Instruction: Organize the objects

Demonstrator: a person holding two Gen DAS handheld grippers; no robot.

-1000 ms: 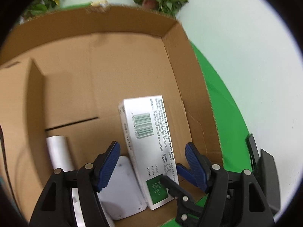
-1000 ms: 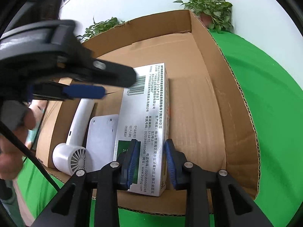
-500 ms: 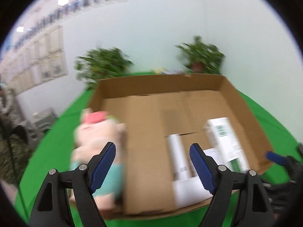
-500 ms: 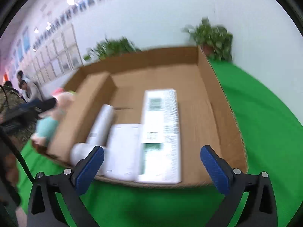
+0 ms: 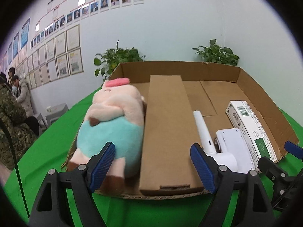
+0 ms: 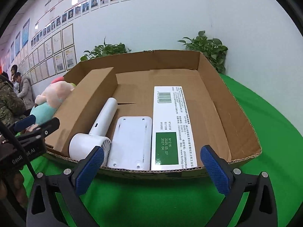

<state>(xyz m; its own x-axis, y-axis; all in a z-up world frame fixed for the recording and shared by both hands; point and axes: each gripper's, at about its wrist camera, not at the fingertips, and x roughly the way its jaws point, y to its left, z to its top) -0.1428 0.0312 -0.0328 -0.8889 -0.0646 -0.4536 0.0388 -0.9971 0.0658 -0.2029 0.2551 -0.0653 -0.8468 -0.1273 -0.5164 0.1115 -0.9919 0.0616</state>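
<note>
With both jaws spread and empty, the left hand-held gripper (image 5: 152,167) should straddle the plush pig (image 5: 113,124) at its teal belly, clearing the cardboard box (image 5: 265,102) flap, while the right hand-held gripper (image 6: 151,168) waits.

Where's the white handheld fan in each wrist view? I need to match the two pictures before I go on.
Left wrist: the handheld fan lies right of centre in the cardboard box, its head partly behind a blue pad.
Right wrist: the handheld fan lies left of centre, its grille toward the near box wall.
Shared landmark: the flat white device lies just right of the fan in both.
</note>
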